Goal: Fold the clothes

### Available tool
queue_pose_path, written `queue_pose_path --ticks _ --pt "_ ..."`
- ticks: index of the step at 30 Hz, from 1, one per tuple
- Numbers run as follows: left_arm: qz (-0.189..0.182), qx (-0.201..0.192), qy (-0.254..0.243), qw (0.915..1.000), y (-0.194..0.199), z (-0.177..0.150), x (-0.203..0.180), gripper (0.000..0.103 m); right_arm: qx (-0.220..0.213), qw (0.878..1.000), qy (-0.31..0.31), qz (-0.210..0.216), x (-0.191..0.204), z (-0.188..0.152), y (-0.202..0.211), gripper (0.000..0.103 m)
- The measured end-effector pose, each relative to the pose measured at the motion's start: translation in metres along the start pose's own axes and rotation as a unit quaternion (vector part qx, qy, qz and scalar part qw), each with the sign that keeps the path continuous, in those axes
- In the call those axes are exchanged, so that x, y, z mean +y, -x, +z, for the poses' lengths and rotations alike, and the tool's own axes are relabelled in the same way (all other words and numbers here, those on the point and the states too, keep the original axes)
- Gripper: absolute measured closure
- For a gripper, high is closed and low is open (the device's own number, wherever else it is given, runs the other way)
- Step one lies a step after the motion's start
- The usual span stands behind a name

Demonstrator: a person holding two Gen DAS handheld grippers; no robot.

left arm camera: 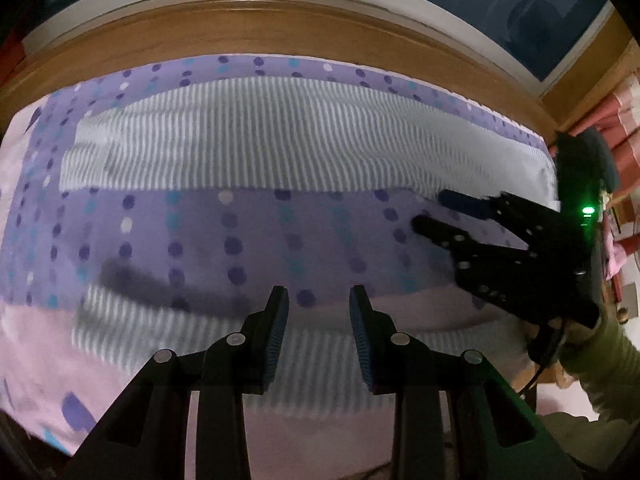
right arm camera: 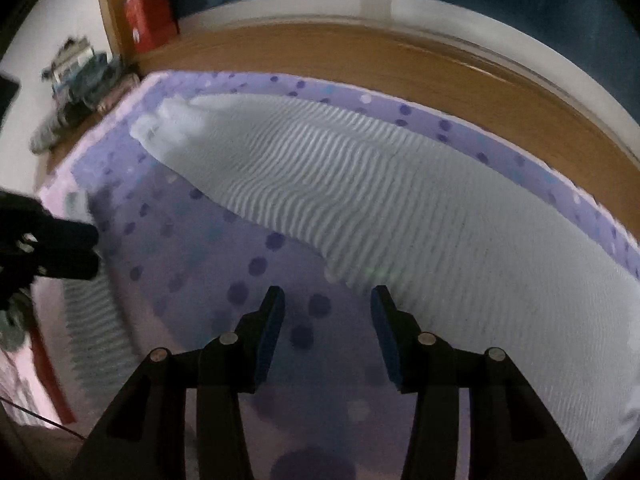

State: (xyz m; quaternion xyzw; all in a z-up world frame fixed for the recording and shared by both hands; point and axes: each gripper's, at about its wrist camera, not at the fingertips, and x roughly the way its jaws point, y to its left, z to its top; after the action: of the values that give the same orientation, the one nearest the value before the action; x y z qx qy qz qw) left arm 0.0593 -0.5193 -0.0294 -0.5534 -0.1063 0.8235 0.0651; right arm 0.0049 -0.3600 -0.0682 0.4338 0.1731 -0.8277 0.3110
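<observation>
Striped garment (left arm camera: 256, 140) lies flat along the bed's far edge by the wooden ledge (left arm camera: 280, 28), a second striped portion nearer; dotted purple sheet (left arm camera: 260, 240) bare between. Left gripper (left arm camera: 319, 300) and right gripper (right arm camera: 327, 300): both parted, empty, touching nothing. Two grippers.

left gripper (left arm camera: 319, 298) empty, jaws apart, right gripper (right arm camera: 327, 298) likewise, both angled downward

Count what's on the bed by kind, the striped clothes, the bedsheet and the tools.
Striped garment pieces: 2, far one, near one
Dotted purple bedsheet: 1
Tools: 2, left tool, right tool
Total: 5
</observation>
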Motion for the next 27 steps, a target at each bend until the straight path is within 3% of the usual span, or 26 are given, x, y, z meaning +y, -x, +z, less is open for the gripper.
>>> queue_pose_path --ticks 3,5,7,11,13,17,20,24,27 --pt "-0.012 0.007 -0.015 0.9998 -0.004 0.011 0.008 0.072 -0.004 1.0 -0.007 -0.016 0.004 0.011 -0.007 0.062" --pt "-0.018 0.008 -0.022 0.9996 -0.005 0.018 0.016 0.072 0.0 0.999 -0.026 -0.021 0.003 0.017 -0.009 0.083" --pt "-0.021 0.008 -0.029 0.9993 -0.005 0.025 0.026 0.072 0.008 0.999 -0.052 -0.012 0.001 0.022 -0.01 0.095" --pt "-0.025 0.008 -0.039 0.9989 -0.005 0.037 0.045 0.072 0.029 0.984 -0.14 0.111 -0.011 0.024 -0.007 0.095" --pt "-0.015 0.009 -0.048 0.9987 -0.008 0.043 0.052 0.072 0.047 0.98 -0.14 0.134 -0.004 0.022 -0.005 0.095" --pt "0.002 0.003 -0.069 0.9976 -0.013 0.055 0.062 0.072 0.015 0.99 -0.123 0.063 0.005 0.028 0.01 0.095" --pt "0.018 0.0 -0.082 0.9965 -0.022 0.065 0.067 0.072 -0.009 0.991 -0.136 -0.005 0.0 0.04 0.007 0.094" --pt "0.059 0.0 -0.092 0.9941 -0.037 0.072 0.081 0.072 0.014 0.986 -0.161 -0.026 -0.001 0.044 -0.019 0.094" --pt "0.045 -0.009 -0.085 0.9953 -0.037 0.066 0.092 0.072 0.007 0.985 -0.168 -0.035 0.008 0.034 -0.017 0.093"
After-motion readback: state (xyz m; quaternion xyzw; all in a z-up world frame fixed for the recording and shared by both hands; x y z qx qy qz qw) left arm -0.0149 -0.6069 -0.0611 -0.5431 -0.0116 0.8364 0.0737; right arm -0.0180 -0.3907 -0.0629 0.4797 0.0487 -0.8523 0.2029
